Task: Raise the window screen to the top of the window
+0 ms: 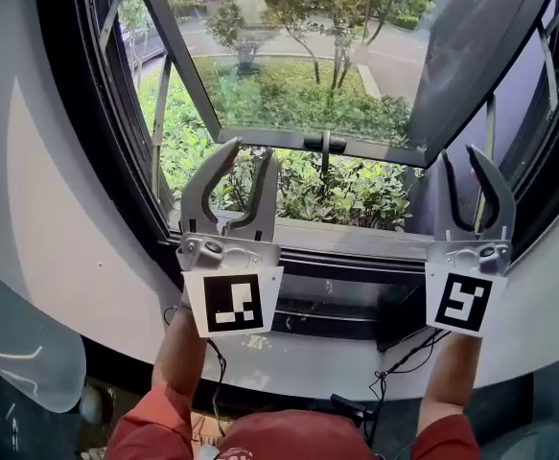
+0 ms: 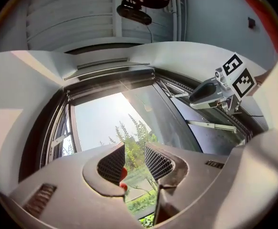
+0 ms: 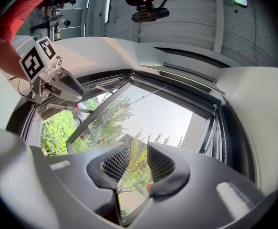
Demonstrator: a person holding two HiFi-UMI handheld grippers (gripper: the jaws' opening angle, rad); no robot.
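Left gripper (image 1: 250, 161) and right gripper (image 1: 461, 161) hover half-open, empty, over the sill (image 1: 356, 240) | window screen (image 2: 110, 81) apparently rolled up at top | likely light, tear-prone mesh; grip its stiff bar.

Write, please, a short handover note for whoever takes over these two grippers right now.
Left gripper: jaws apart, empty, held up before the grey window sill.
Right gripper: the same.
Dark window-screen rail: appears to sit at the top of the black window frame; no mesh shows across the opening.
Dark-framed glass sash: swung outward.
Done: screen looks raised.
Left: confirm it is seated at the top.
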